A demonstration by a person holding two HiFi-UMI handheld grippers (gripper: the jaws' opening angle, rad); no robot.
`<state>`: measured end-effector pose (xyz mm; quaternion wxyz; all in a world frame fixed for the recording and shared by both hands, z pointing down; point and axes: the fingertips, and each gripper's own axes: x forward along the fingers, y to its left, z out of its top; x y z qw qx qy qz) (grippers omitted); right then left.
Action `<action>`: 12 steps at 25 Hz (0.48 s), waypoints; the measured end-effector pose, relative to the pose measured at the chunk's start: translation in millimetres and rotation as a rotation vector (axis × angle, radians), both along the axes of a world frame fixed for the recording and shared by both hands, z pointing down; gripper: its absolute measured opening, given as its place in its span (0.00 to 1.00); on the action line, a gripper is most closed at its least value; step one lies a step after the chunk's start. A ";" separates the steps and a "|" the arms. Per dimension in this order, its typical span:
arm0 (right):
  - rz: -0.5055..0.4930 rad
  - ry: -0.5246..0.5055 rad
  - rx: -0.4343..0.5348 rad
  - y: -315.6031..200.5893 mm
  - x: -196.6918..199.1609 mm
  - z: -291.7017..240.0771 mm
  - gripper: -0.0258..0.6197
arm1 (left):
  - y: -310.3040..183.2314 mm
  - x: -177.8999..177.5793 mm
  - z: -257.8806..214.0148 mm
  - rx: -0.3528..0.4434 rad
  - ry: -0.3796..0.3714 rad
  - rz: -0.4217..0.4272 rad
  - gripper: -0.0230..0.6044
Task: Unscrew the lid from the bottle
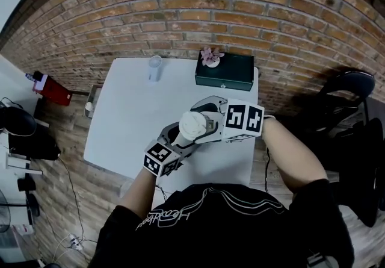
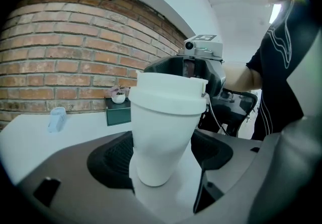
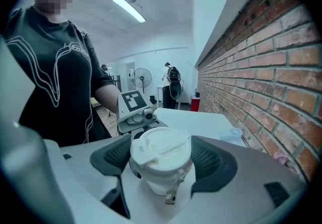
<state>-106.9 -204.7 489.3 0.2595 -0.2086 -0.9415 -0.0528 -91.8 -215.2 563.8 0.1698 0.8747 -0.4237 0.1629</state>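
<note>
We are observing the left gripper (image 2: 161, 155) gripping the white bottle (image 2: 163, 127) between its fingers (image 2: 113, 160), while the right gripper (image 3: 162, 158) is clamping the lid (image 3: 161, 146) between its own fingers.

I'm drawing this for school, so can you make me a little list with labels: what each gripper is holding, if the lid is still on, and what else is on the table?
left gripper: closed on the body of the white bottle, lifted off the table
right gripper: closed on the lid
lid state: on the bottle
table: white, against a brick wall
other things: green box with a small flower pot on top; clear cup, both at the far edge
</note>
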 end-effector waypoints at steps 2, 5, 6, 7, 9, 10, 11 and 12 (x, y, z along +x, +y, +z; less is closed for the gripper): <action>0.043 -0.011 0.007 0.0 -1.4 0.2 0.59 | -0.4 -1.0 0.0 0.002 0.004 -0.003 0.63; 0.138 -0.050 0.014 -0.2 -0.3 -2.6 0.69 | -0.8 -1.1 0.7 -0.005 0.000 -0.001 0.63; 0.174 -0.064 0.006 -0.2 1.4 -5.1 0.69 | -0.8 -0.6 0.9 -0.007 -0.002 0.000 0.63; 0.209 -0.074 -0.005 0.1 3.2 -7.5 0.70 | -0.5 -0.2 1.1 -0.009 -0.001 -0.001 0.63; 0.280 -0.079 -0.013 -0.3 6.1 -10.7 0.70 | 0.0 -0.3 1.4 -0.010 0.000 -0.003 0.63; 0.320 -0.079 -0.011 -1.5 7.1 -11.8 0.70 | -0.2 -0.7 1.8 -0.012 -0.002 -0.005 0.63; 0.365 -0.080 -0.010 -2.9 8.3 -13.0 0.70 | -0.5 -1.2 2.8 -0.017 -0.006 -0.004 0.63; 0.415 -0.084 -0.015 -4.1 9.5 -14.5 0.70 | -0.7 -1.5 4.0 -0.023 -0.011 -0.004 0.63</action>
